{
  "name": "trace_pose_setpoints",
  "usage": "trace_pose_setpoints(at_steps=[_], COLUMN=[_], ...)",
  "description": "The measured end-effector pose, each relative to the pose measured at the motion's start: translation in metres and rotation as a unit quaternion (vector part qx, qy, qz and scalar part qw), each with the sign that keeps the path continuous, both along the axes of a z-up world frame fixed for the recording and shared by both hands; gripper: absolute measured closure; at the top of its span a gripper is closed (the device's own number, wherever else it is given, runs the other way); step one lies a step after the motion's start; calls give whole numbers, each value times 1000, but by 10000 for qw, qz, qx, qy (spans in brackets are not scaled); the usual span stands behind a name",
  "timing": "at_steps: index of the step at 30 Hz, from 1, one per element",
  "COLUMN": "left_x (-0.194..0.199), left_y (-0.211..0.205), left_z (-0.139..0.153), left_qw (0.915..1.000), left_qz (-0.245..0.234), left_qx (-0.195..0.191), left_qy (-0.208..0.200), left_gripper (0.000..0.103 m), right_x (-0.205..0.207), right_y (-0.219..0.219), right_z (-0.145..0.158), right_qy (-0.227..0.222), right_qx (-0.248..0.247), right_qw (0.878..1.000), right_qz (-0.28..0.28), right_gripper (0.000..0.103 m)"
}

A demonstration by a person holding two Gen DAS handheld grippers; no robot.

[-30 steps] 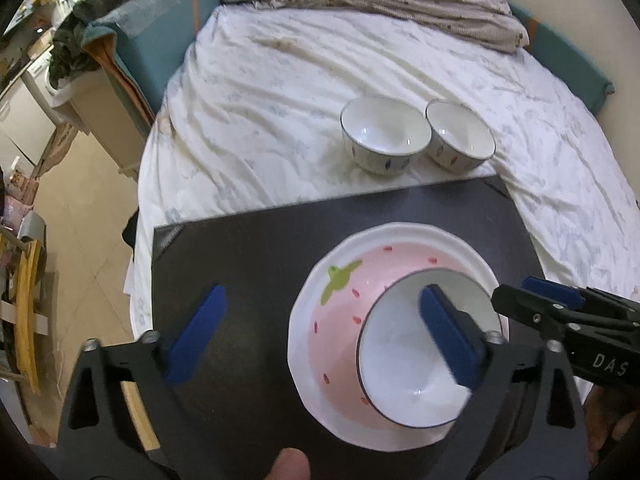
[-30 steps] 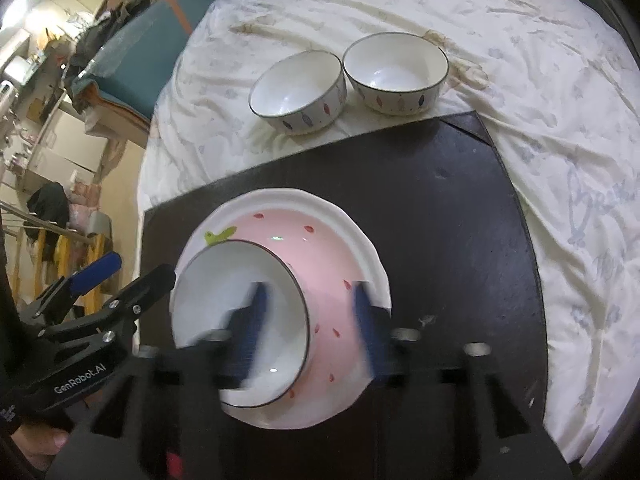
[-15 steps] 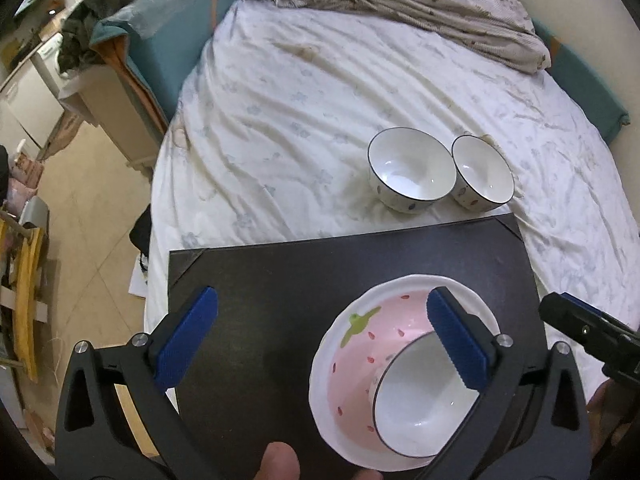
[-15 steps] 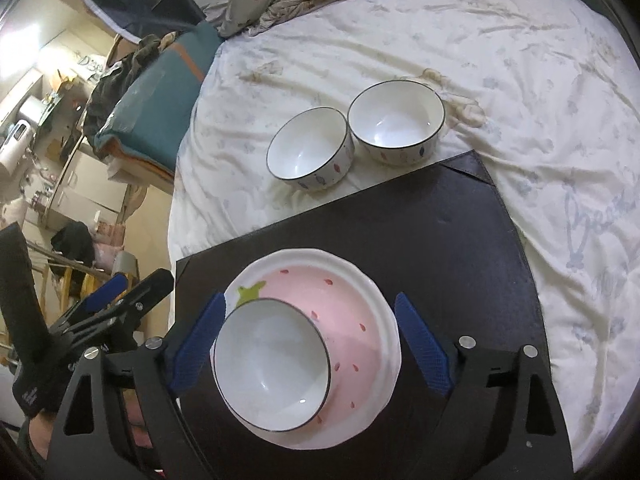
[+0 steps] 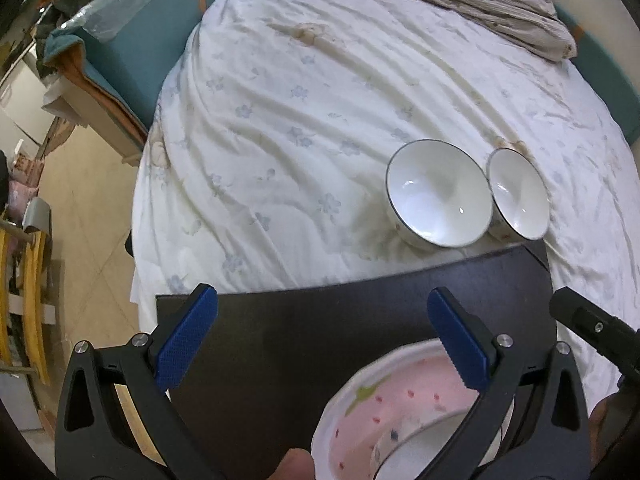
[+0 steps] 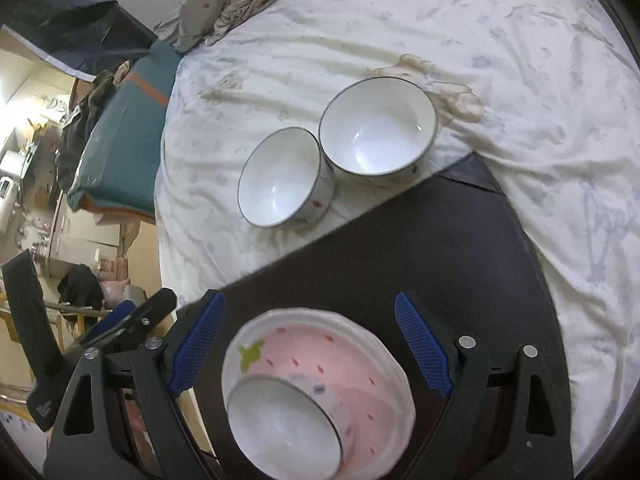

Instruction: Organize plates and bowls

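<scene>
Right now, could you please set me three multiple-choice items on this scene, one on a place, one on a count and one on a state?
1. Where does the pink strawberry plate lie?
A. on the dark board
B. on the bare sheet
C. on the floor

2. How many bowls stand on the white sheet beyond the board?
A. one
B. two
C. four

3. How does the right gripper stand?
A. shut on the plate
B. shut on a bowl
C. open, holding nothing

Answers:
1 A: the board shows all around the plate.
2 B: the left bowl and right bowl sit side by side.
3 C: its blue pads stand wide apart, clear of the plate.
</scene>
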State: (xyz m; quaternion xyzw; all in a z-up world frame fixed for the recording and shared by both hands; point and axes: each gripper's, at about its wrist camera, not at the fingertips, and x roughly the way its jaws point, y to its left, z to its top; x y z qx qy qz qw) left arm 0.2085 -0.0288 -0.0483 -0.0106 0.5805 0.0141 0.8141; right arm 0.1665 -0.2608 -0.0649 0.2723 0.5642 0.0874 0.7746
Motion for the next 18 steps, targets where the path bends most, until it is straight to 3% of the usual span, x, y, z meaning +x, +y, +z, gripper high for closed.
trace_pose_setpoints(at_steps=[7,9,11,12,15,18], left_x=[33,43,53,57,72,80], left_y=[-5,-6,-6,-6,-4,-7], left_z=[-18,-26,-34,-39,-56,-66], left_qw=[10000,9997,9986,9982,9952,9945], left_qz=[0,5,29,43,111,27], left_qx=[2,-156,-382,-428,-701,-788], left_qy=[88,207,358,426,669,689], left_gripper=[0,3,10,14,26,30], right_x=[37,48,55,58,65,74], right_y=[0,-3,-5,-5,-2,0], right_z=[-21,-34,-47,-53,-65,-70], right_qy=[251,458,649,738,887,874], right_qx=[-123,106,491,583,785,673], right_qw=[9993,9982,9955,9941,9910,9913], right_qz=[-229,-363,-491,-545,-628,-713], right_gripper=[14,14,22,36,47,51])
